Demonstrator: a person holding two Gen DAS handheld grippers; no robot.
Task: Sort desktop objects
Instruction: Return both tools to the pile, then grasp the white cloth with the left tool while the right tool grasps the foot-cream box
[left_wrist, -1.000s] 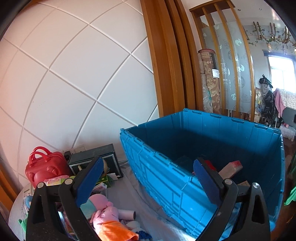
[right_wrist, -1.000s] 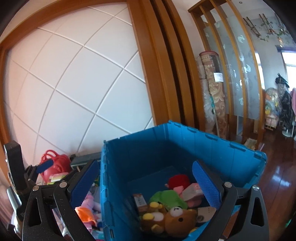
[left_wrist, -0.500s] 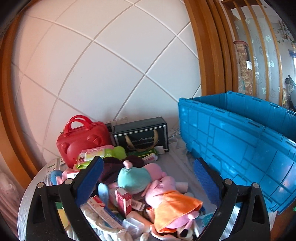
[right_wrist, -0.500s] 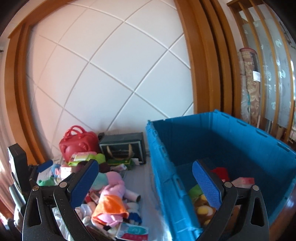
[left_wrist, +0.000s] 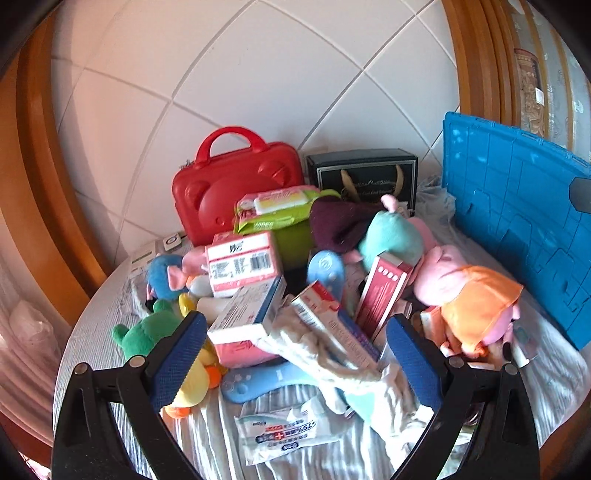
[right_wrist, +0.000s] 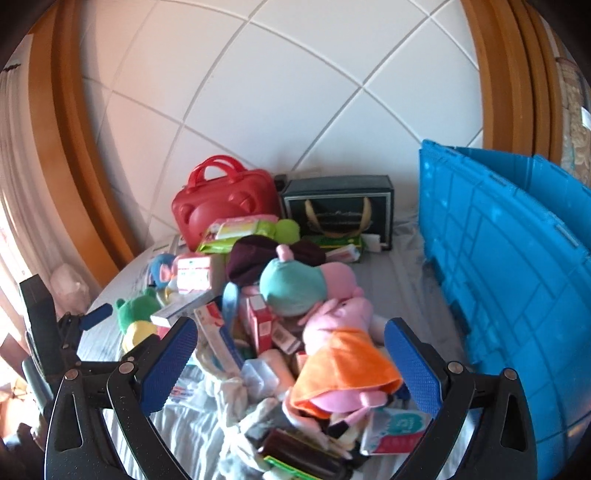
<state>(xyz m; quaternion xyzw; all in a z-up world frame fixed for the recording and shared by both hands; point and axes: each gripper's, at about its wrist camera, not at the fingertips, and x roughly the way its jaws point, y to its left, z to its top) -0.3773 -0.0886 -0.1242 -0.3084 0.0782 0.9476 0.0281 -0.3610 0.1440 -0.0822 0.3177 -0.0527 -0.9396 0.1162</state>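
Observation:
A heap of toys and boxes lies on a grey striped cloth. In the left wrist view my left gripper (left_wrist: 295, 358) is open and empty above white-and-pink medicine boxes (left_wrist: 243, 317), a knitted cloth (left_wrist: 332, 354) and a blue plastic piece (left_wrist: 258, 382). In the right wrist view my right gripper (right_wrist: 291, 362) is open and empty above a pink pig plush in an orange dress (right_wrist: 343, 365). The blue crate (right_wrist: 517, 280) stands to the right of the heap; it also shows in the left wrist view (left_wrist: 517, 210).
A red bear-face case (left_wrist: 232, 188) and a dark gift box (left_wrist: 364, 175) stand against the white tiled wall. A green frog plush (left_wrist: 147, 332), a teal-headed plush (right_wrist: 291, 286) and wipe packs (left_wrist: 280, 206) lie in the heap. My left gripper's finger (right_wrist: 96, 315) shows at far left.
Both grippers have swung left from the blue crate to above the heap and tilted down. Both stay open and empty.

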